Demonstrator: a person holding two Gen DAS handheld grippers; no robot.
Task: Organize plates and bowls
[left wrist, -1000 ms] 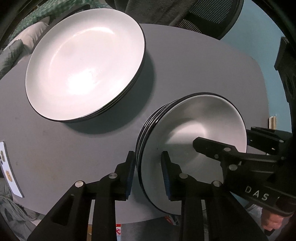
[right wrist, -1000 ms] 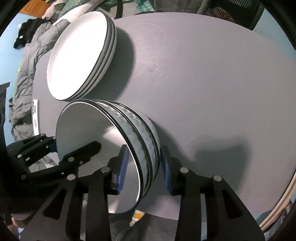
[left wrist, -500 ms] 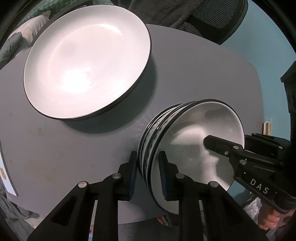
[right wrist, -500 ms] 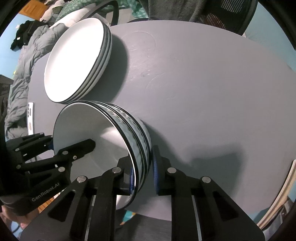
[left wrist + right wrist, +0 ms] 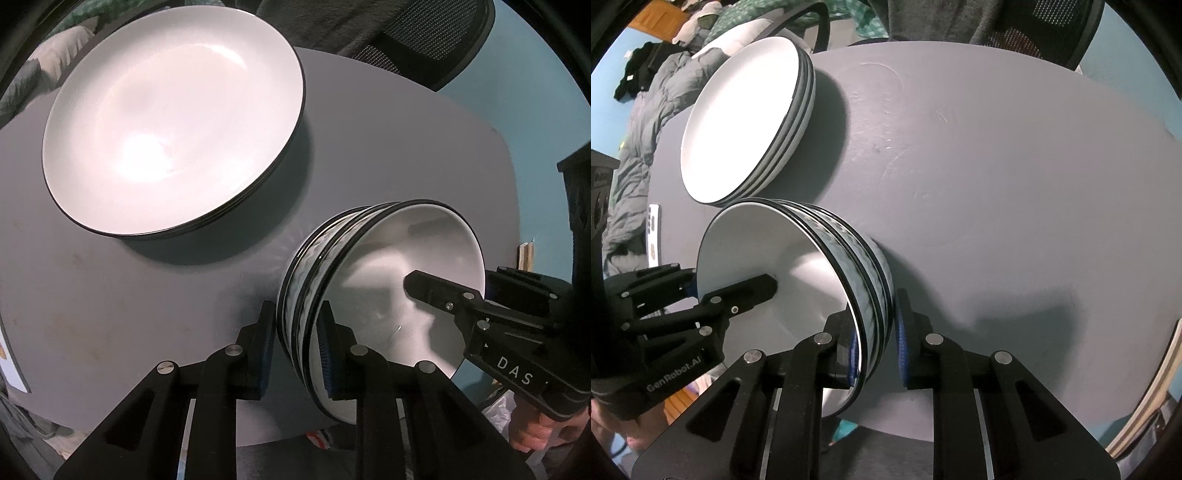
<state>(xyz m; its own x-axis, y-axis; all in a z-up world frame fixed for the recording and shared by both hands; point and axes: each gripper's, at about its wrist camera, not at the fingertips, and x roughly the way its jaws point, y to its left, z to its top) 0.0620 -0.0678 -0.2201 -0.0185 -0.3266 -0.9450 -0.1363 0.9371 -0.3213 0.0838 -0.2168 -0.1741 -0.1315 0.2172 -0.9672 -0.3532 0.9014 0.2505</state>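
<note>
A stack of white bowls (image 5: 384,291) with black rims and patterned blue-grey sides sits near the front of the round grey table (image 5: 110,306). My left gripper (image 5: 295,350) is shut on the stack's left rim. My right gripper (image 5: 875,350) is shut on its right rim, and the stack also shows in the right wrist view (image 5: 798,266). Each gripper appears in the other's view, one finger inside the top bowl. A stack of white plates (image 5: 173,118) with black rims rests behind the bowls; it also shows in the right wrist view (image 5: 746,118).
A black mesh chair (image 5: 436,40) stands behind the table. A white card (image 5: 653,236) lies at the table's left edge. Grey and green bedding (image 5: 635,122) lies beyond the table on the left. Bare grey tabletop (image 5: 997,184) lies to the right.
Both grippers closed onto the rims of the bowl stack from opposite sides. The stack has lifted and shifted slightly away from the front edge.
</note>
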